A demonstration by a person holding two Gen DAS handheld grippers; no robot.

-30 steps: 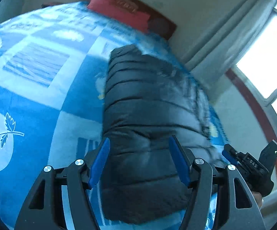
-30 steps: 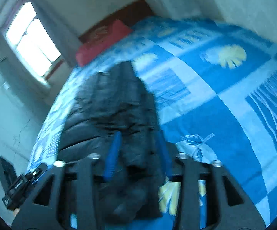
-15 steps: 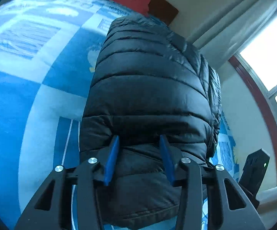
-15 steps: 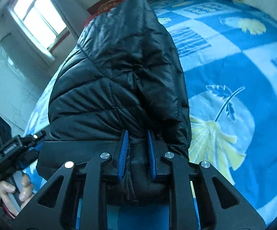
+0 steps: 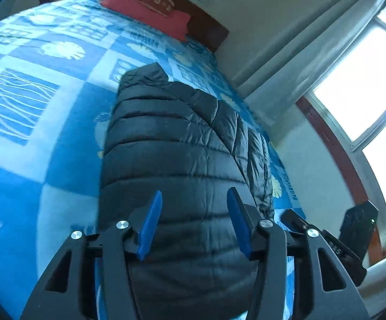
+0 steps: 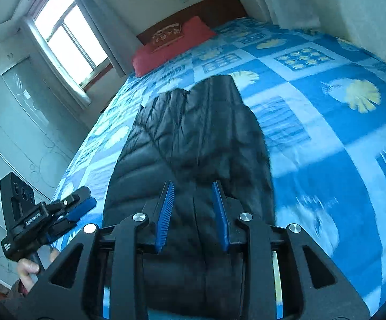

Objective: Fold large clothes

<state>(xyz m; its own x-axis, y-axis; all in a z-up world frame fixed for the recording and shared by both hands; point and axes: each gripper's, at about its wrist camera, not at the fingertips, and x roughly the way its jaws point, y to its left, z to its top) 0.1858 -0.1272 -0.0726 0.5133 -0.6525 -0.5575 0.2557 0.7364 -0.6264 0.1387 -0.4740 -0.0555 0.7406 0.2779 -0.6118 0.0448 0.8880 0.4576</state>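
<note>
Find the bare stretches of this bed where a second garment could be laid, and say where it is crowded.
Free: the wide blue bedspread between the black padded jacket and the far wall, and the strip between the jacket's top and the red pillow. Crowded: the near edge, where the left gripper and right gripper straddle the jacket's hem; only a narrow strip lies on the window side.

free: bedspread (image 6: 326, 138) R of jacket (image 6: 193, 138) | blocked: wall (image 5: 313, 160) L side, pillow (image 6: 171, 45) far end
</note>
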